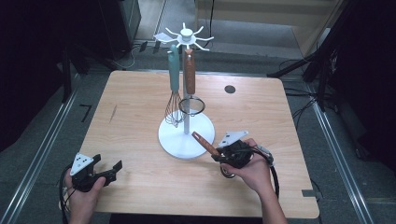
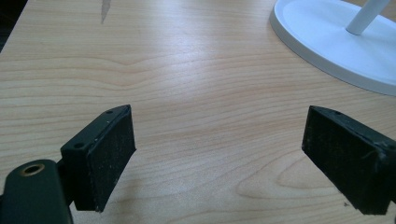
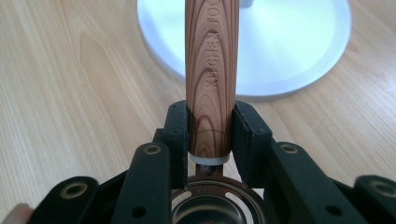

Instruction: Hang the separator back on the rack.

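Two utensils hang on the white rack (image 1: 186, 84); a third is in my right fingers (image 1: 215, 156).

Right fingers are clamped on the wood-grain handle (image 3: 211, 74) of a utensil, held just beside the rack's round base (image 1: 173, 140), above the desk (image 1: 135, 93). Left fingers (image 2: 219, 158) stand wide apart with nothing between them, over bare desk near its front left edge. Teal-handled whisk (image 1: 173, 88) and brown-handled strainer (image 1: 189, 88) hang side by side.

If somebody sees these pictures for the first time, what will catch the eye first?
Probably the white utensil stand at the table's middle, with a teal-handled whisk and a wooden-handled strainer hanging from its top. Next, the right gripper, clamped on a wooden-handled utensil beside the stand's base.
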